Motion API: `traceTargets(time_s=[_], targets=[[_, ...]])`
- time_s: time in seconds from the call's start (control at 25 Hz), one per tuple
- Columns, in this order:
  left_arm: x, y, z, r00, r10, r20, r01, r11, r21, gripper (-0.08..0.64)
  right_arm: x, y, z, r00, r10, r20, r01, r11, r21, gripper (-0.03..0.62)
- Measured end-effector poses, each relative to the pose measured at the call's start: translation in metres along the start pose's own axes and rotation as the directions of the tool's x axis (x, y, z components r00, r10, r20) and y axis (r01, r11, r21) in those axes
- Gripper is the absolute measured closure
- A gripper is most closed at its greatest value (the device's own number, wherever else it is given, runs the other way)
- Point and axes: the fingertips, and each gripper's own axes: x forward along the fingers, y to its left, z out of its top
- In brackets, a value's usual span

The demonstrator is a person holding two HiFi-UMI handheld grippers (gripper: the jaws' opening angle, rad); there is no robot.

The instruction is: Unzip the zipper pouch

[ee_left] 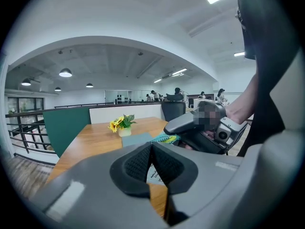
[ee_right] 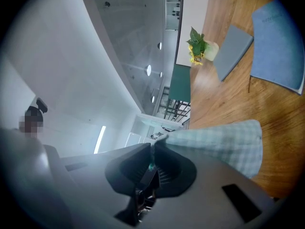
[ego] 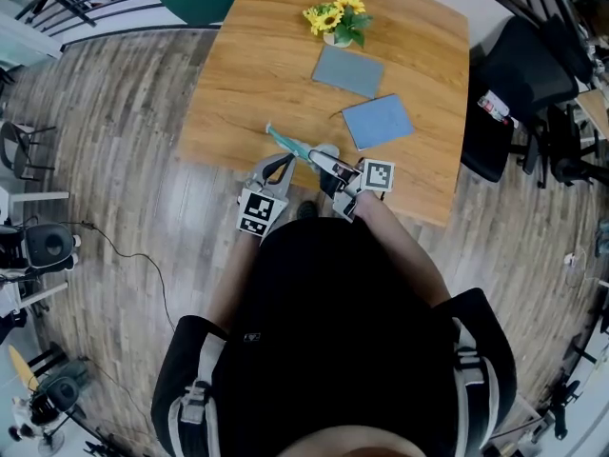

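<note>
Teal-and-white checked fabric zipper pouch (ee_right: 224, 144) is pinched at its end by the right gripper (ee_right: 151, 163). The pads are nearly closed on the cloth, with a teal zipper bit showing between them. In the head view the zipper pouch (ego: 288, 144) hangs at the near edge of the light wooden table (ego: 257, 84), centre frame, running up-left from the right gripper (ego: 319, 157). The left gripper (ego: 282, 168) is just beside it, lower left. Left gripper (ee_left: 151, 159) pads are pressed together and I can't make out anything between them. Right gripper is rolled onto its side, so its view shows the tabletop running vertically. Left one sits about level, pointing across the table. Both forearms reach out from the body at bottom centre.
</note>
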Motion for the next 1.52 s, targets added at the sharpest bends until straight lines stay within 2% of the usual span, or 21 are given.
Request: traceTargets(time_s=[0.24,0.8,1.52], targets=[[0.001,-0.003,-0.003,1.000,0.010,-0.019,-0.011,0.998,-0.056,0.558,-0.006,0.004,0.002,1.000,0.003,-0.008,-0.003,1.000,-0.019,0.565],[0.013,-0.005,0.007,0.998,0.065,-0.013,-0.066,0.992,-0.111,0.557,-0.020,0.009,0.011,0.999,0.009,-0.042,-0.010,1.000,-0.010,0.565],[0.018,0.007,0.008,0.992,0.119,-0.037,-0.123,0.982,-0.143,0.555,-0.024,0.014,0.015,0.997,0.029,-0.069,-0.029,1.000,0.002,0.563]])
